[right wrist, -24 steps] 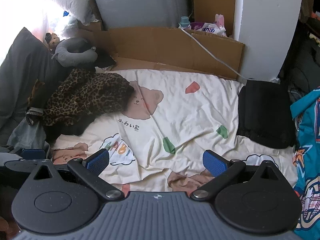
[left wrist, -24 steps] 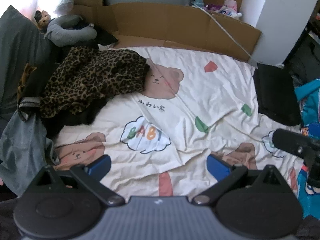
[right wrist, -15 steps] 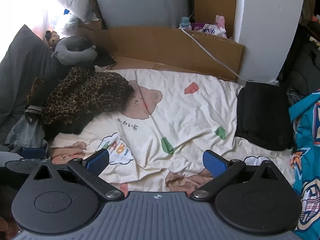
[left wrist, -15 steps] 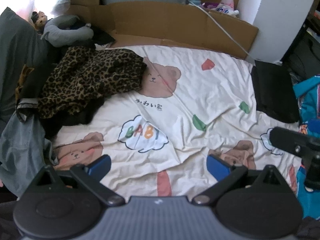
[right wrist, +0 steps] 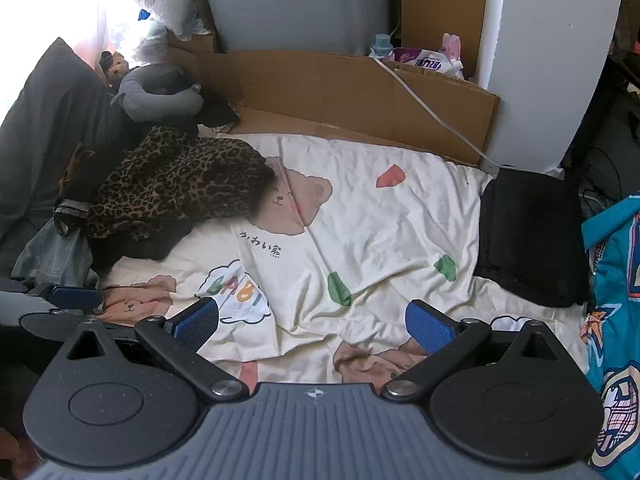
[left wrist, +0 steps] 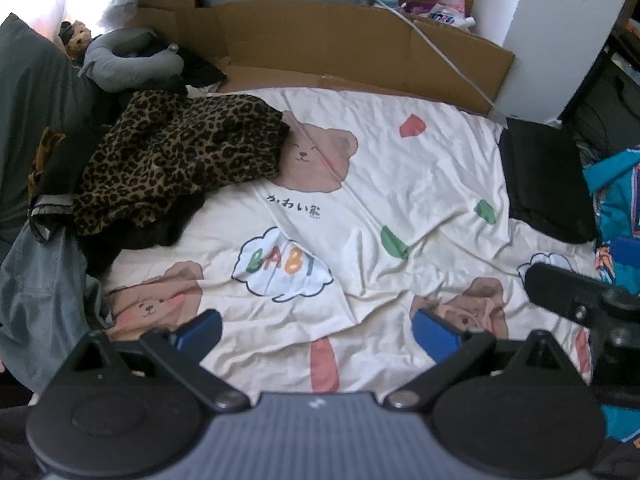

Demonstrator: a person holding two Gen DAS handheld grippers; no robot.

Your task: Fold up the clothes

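Observation:
A crumpled leopard-print garment point(left wrist: 176, 160) point(right wrist: 180, 184) lies on a pile of dark clothes at the left of the bed. Grey-blue denim point(left wrist: 40, 300) point(right wrist: 56, 256) hangs at the pile's near left. A folded black garment point(left wrist: 544, 180) point(right wrist: 528, 236) lies at the bed's right edge. My left gripper point(left wrist: 316, 328) is open and empty over the near part of the bear-print sheet point(left wrist: 380, 184). My right gripper point(right wrist: 312, 320) is open and empty over the sheet point(right wrist: 380, 232). Its body shows at the right of the left wrist view point(left wrist: 580, 304).
A grey neck pillow point(left wrist: 132, 60) point(right wrist: 160, 92) and a dark cushion point(right wrist: 48, 120) sit at the back left. A cardboard wall point(left wrist: 340, 48) point(right wrist: 340, 92) with a white cable stands behind the bed. A white pillar point(right wrist: 552, 64) is back right, a teal printed fabric point(right wrist: 616, 320) at the right.
Both grippers have drawn back and up a little, so the bed looks slightly farther away. The jaws stay open and nothing on the bed has moved.

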